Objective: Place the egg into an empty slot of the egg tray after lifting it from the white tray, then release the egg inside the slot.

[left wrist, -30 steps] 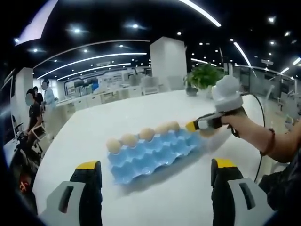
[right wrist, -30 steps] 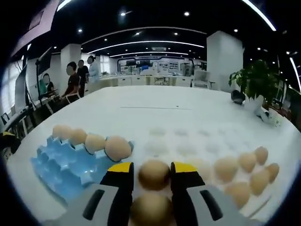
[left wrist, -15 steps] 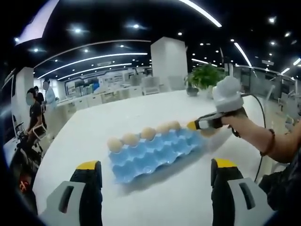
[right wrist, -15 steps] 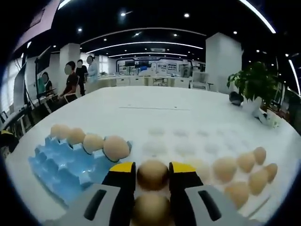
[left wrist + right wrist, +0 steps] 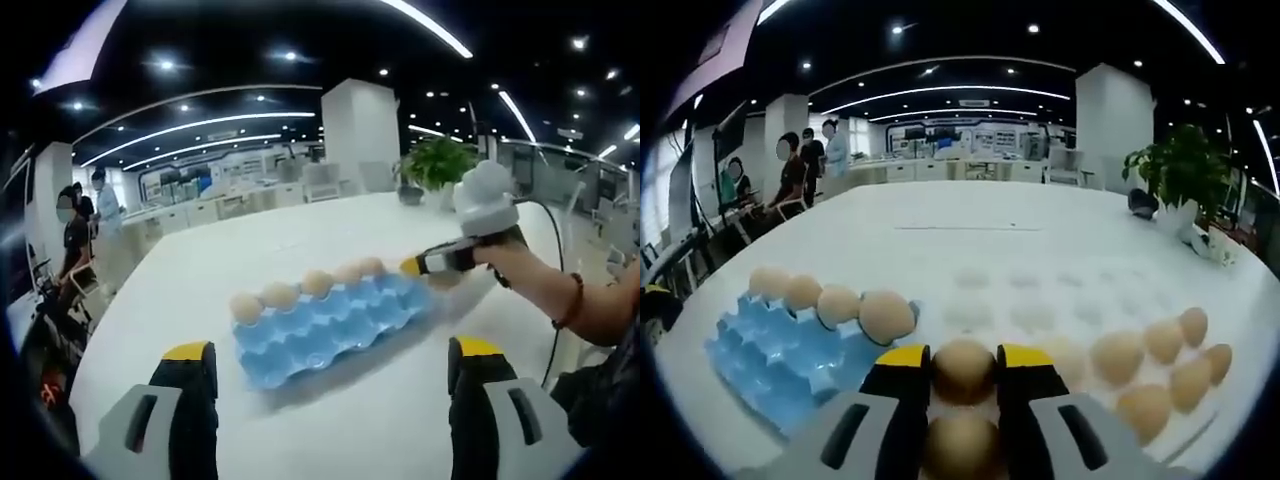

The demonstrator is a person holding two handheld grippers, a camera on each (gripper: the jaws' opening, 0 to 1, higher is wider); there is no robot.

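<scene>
- Gripping an egg (image 5: 963,369), the right gripper (image 5: 962,372) has its two yellow-tipped jaws closed against the egg's sides in the right gripper view; a second egg (image 5: 962,443) sits lower between the same jaws, close to the camera and blurred; whether it is also pinched cannot be told
- Behind the held egg lies the white tray (image 5: 1040,290) on the white table (image 5: 970,225); its dimpled slots are bare in the middle; more eggs (image 5: 1155,355) rest in a curving group at its right side
- To the left of the jaws sits the blue egg tray (image 5: 780,350); four eggs (image 5: 830,300) stand in a row along its far edge, the nearest one just beside the left jaw's tip; the slots in front of that row are unfilled
- In the left gripper view the left gripper (image 5: 325,365) hangs above the table with its jaws spread wide apart and nothing between them
- Beyond those jaws the blue egg tray (image 5: 330,325) lies on the table (image 5: 250,250) with its row of eggs (image 5: 305,285) on the far edge
- At the tray's right end the right gripper (image 5: 415,268) reaches in, carried by a person's hand (image 5: 505,262) with a cord bracelet at the wrist
- A potted plant (image 5: 437,160) stands at the table's far side; people (image 5: 800,165) sit and stand at the left in the background
</scene>
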